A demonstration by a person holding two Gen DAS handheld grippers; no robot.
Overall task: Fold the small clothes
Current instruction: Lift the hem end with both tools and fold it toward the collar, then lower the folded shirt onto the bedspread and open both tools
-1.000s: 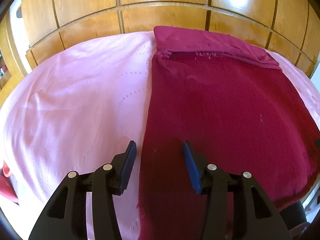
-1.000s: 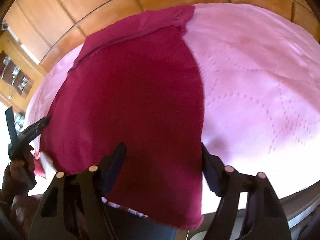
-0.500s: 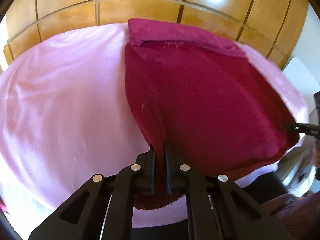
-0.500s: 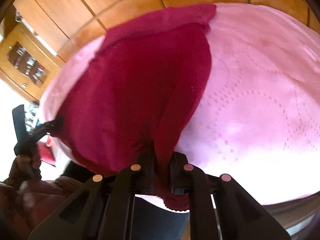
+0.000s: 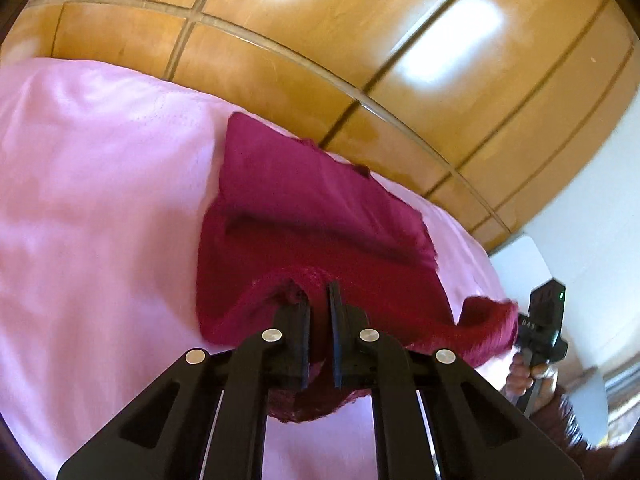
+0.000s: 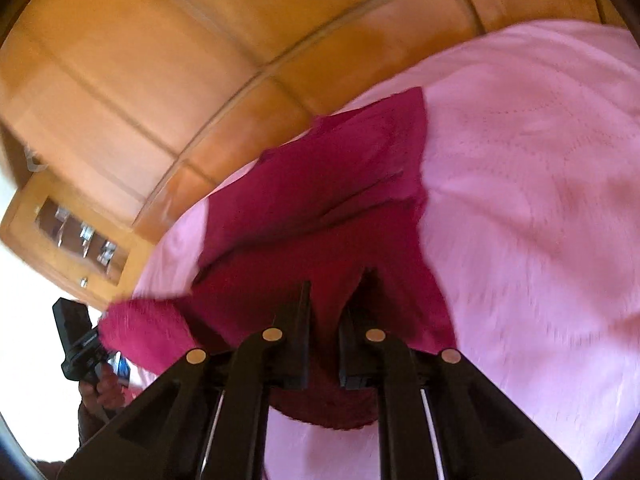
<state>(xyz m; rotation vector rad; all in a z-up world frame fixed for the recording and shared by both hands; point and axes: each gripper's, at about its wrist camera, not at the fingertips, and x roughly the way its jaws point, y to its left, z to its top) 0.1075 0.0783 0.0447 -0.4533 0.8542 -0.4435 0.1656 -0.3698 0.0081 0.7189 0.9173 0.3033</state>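
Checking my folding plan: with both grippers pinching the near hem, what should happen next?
Probably carry the hem forward to the far edge: the left gripper and right gripper each clamp the dark red knitted garment, already lifted off the pink bedspread.

Garment [image 5: 320, 216] lies on bedsheet [image 5: 100, 200], wardrobe [image 5: 360, 40] behind
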